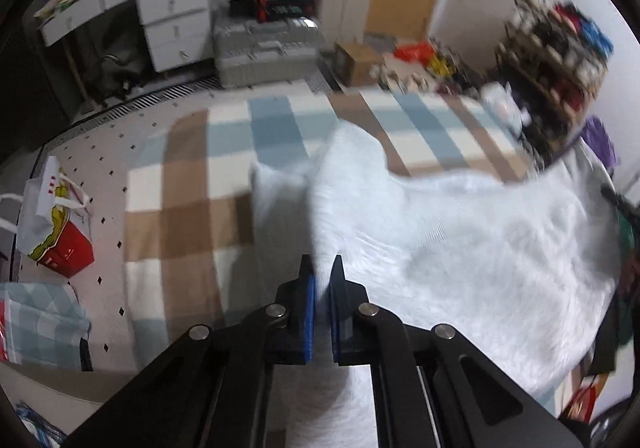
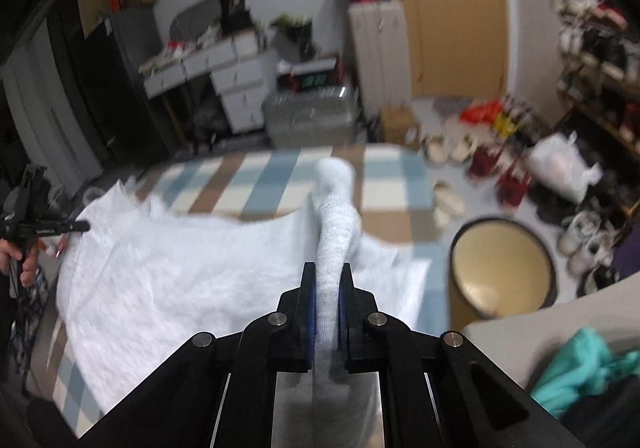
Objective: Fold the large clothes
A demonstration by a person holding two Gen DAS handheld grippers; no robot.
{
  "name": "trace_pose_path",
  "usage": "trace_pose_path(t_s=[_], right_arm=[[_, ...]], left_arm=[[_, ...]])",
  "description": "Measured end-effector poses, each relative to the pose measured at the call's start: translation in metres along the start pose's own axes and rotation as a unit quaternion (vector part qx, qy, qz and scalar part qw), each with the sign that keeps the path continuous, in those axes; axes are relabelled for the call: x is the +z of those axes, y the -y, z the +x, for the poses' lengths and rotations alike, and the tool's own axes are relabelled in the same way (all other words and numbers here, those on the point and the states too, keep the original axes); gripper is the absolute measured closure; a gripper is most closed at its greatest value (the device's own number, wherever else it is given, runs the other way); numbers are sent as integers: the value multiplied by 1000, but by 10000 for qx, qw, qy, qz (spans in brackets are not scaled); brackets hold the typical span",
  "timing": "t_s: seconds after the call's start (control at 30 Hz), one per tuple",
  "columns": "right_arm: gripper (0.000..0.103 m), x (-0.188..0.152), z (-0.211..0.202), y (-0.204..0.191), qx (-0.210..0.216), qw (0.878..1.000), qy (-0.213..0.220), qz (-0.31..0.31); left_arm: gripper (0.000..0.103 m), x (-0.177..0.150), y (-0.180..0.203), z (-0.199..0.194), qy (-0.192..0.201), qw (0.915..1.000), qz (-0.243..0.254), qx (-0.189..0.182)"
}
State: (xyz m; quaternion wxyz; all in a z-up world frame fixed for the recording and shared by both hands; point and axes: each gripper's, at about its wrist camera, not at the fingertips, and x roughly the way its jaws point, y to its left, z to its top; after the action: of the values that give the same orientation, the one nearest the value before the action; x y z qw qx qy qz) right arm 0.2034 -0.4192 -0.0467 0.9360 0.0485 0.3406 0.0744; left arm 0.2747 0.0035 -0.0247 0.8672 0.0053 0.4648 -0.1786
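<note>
Left wrist view: our left gripper [image 1: 321, 268] has its fingers [image 1: 307, 288] clenched on a ridge of the white garment [image 1: 460, 240], which rises between the blue pads at bottom centre and spreads away to the right half of the frame. Beyond the fingertips the cloth lies over the checked blanket [image 1: 192, 200], whose blue, tan and cream squares fill the middle and left. At far left a red and white paper bag [image 1: 60, 232] sits on the dotted floor; a grey hard case [image 1: 264, 52] and white drawers [image 1: 176, 28] stand in the upper part.

In the right wrist view, our right gripper [image 2: 327, 272] likewise grasps the garment: a bunched roll of white fabric stands up between the fingers [image 2: 308, 288] and leans toward the upper centre. The rest of the cloth spreads to the left of the frame over the same blanket. At far left a hand holds the other gripper at the cloth's edge. A round dark-rimmed bin [image 2: 504, 268] stands to the right, just beside the blanket.
</note>
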Motion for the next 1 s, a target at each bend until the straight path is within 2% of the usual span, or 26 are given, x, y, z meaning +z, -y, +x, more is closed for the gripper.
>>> trace_pose_path(t_s=[0.13, 0.2, 0.27, 0.4, 0.43, 0.53, 0.57, 0.6, 0.67, 0.7, 0.73, 0.8, 0.87, 0.93, 1.0], right_arm=[[95, 10, 3, 15, -332, 9990, 188, 232], [95, 12, 16, 20, -587, 9977, 161, 291], [95, 11, 34, 25, -749, 9964, 7, 403], [95, 1, 90, 32, -1036, 9898, -785, 584], [95, -4, 106, 32, -1154, 9870, -991, 523], [94, -17, 130, 31, -1248, 9797, -1524, 367], [92, -17, 127, 28, -1271, 9803, -1482, 295], [90, -16, 121, 27, -1275, 9808, -1456, 250], [69, -14, 105, 29, -1202, 9817, -1446, 302], [39, -13, 92, 32, -1028, 9840, -1389, 444], [22, -15, 81, 33, -841, 9860, -1320, 575], [22, -23, 51, 37, -474, 9891, -1145, 792], [22, -34, 33, 29, 104, 9906, -1208, 637], [22, -46, 27, 7, 167, 9904, -1348, 239], [22, -56, 28, -18, 94, 9866, -1585, -374]], left_arm=[[102, 9, -13, 6, 332, 9989, -317, 93], [102, 9, -19, 20, 289, 9984, -476, 139], [102, 5, -25, 46, 87, 9977, -592, 328], [102, -6, -40, 85, -285, 9937, -952, 513], [102, -9, -44, 91, -350, 9928, -1061, 435], [92, -8, -50, 88, -553, 9892, -1318, 340], [92, -7, -51, 82, -552, 9889, -1342, 315], [88, -6, -50, 74, -529, 9900, -1275, 284], [60, -8, -47, 61, -603, 9921, -1077, 227], [26, -12, -45, 57, -650, 9927, -1014, 59], [13, -17, -43, 57, -714, 9928, -953, -115], [13, -31, -36, 60, -967, 9929, -686, -46], [13, -46, -30, 69, -1290, 9901, -513, -190], [13, -62, -25, 82, -1668, 9848, -434, -221], [13, -70, -23, 85, -1655, 9846, -466, -306]])
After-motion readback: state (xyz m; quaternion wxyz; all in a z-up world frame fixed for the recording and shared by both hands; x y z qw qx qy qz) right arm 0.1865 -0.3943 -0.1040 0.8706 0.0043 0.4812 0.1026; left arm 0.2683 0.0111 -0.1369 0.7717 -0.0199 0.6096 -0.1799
